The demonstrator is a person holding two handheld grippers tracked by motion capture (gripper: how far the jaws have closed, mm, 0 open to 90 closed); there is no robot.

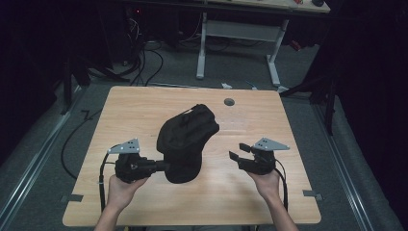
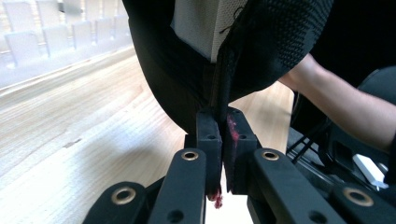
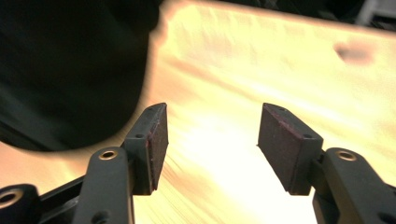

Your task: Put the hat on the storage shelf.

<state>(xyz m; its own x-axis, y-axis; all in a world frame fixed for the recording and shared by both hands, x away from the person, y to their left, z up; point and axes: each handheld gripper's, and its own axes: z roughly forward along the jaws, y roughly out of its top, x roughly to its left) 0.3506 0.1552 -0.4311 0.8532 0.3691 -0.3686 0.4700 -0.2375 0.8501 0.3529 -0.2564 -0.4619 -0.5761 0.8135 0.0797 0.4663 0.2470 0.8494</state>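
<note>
1. Tabletop (image 1: 144,110) of light wood is seen beneath both grippers, with a small round dark hole (image 1: 229,102) near its far edge, well beyond the right gripper.
2. Black fabric bag (image 1: 185,142) is held just ahead of the left gripper, between the two grippers, its lower end close to the tabletop and its upper end leaning away toward the far edge. In the left gripper view a pale lining (image 2: 198,25) is shown inside the dark knitted outer cloth; what the bag holds, if anything, cannot be told.
3. The left gripper (image 1: 163,166) is seen clamped on a fold at the bag's near edge, the black fabric being pinched between the two pads (image 2: 208,140), which stand almost together. It is carried by the left hand (image 1: 122,187).
4. The right gripper (image 1: 236,153) is held by the right hand (image 1: 264,183), to the right of the bag and apart from it. Its jaws are spread wide, and nothing is gripped between the pads (image 3: 156,140); bare wood is seen in the gap.
</note>
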